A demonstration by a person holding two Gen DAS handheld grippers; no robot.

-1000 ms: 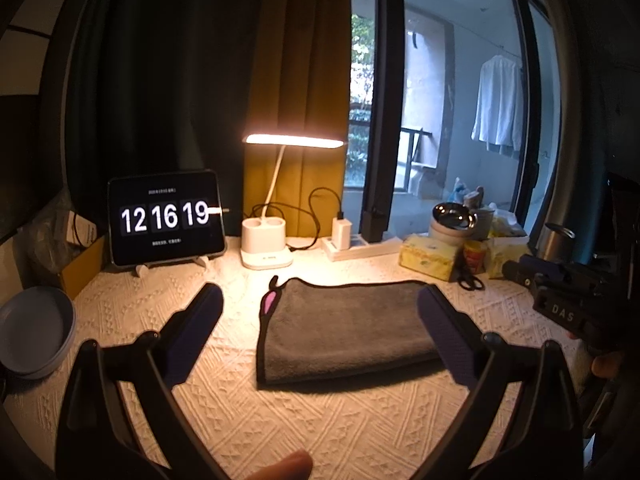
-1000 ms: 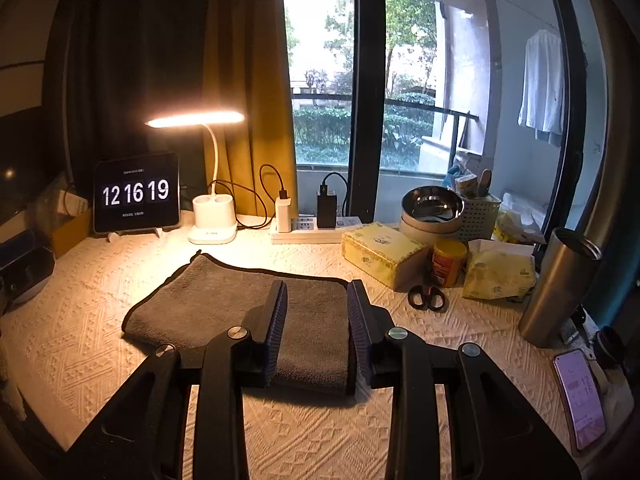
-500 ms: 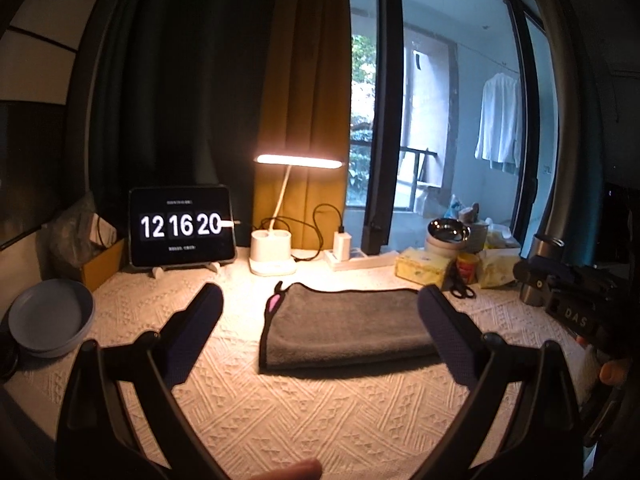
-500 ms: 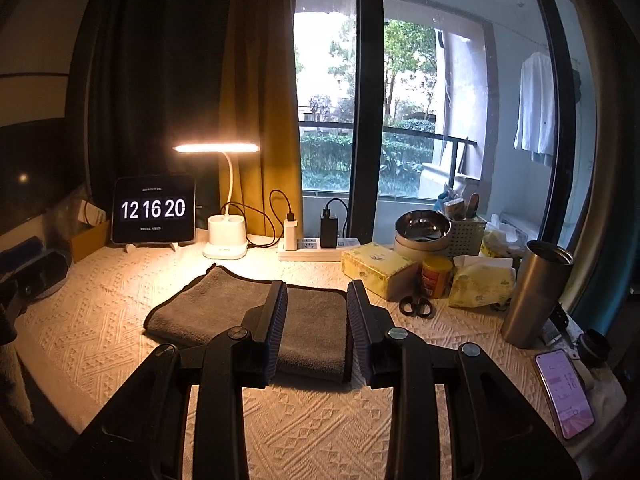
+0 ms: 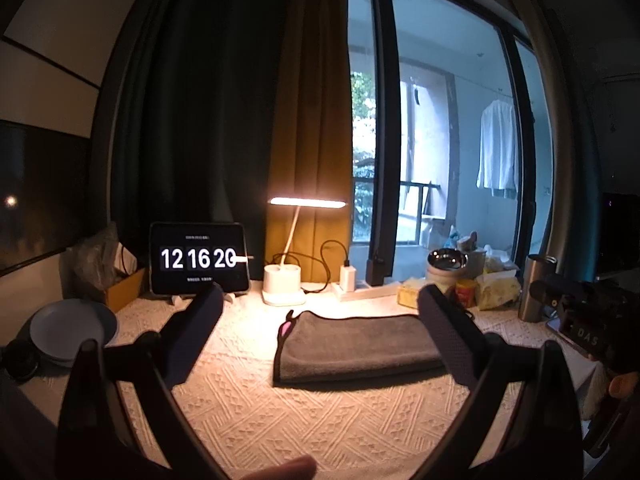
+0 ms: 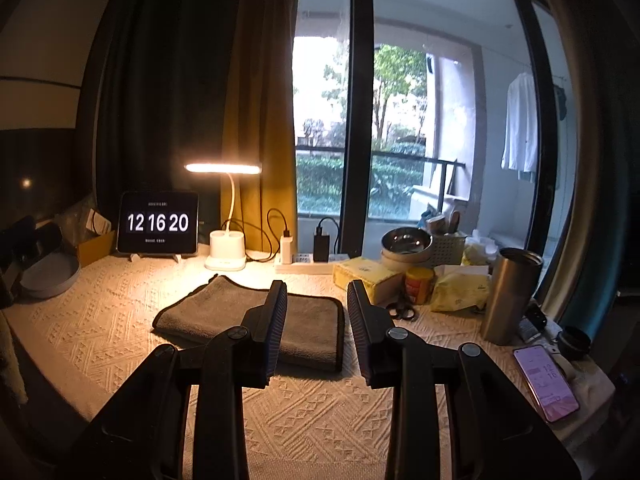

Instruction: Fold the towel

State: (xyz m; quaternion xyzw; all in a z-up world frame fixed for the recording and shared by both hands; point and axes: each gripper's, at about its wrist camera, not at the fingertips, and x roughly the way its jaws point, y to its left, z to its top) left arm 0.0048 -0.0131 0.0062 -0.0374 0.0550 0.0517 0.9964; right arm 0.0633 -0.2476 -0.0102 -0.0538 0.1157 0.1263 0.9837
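A grey towel [image 5: 356,344] lies folded into a flat rectangle on the cream textured tablecloth, a pink tag at its far left corner. It also shows in the right wrist view [image 6: 244,316]. My left gripper [image 5: 320,328] is wide open and empty, held above the table in front of the towel. My right gripper [image 6: 317,312] is open with a narrower gap, empty, above the towel's near right part. Neither touches the towel. The right gripper's body shows at the right edge of the left wrist view [image 5: 584,316].
Along the back stand a tablet clock [image 5: 199,258], a lit desk lamp [image 5: 284,284] and a power strip [image 6: 308,264]. At the right are a tissue box [image 6: 366,276], a steel tumbler [image 6: 510,292], scissors and a phone [image 6: 546,382]. A grey plate [image 5: 72,330] sits at the left.
Both grippers have drawn back and risen away from the towel; it looks smaller and farther now. The towel has not moved. Both grippers' openings are unchanged.
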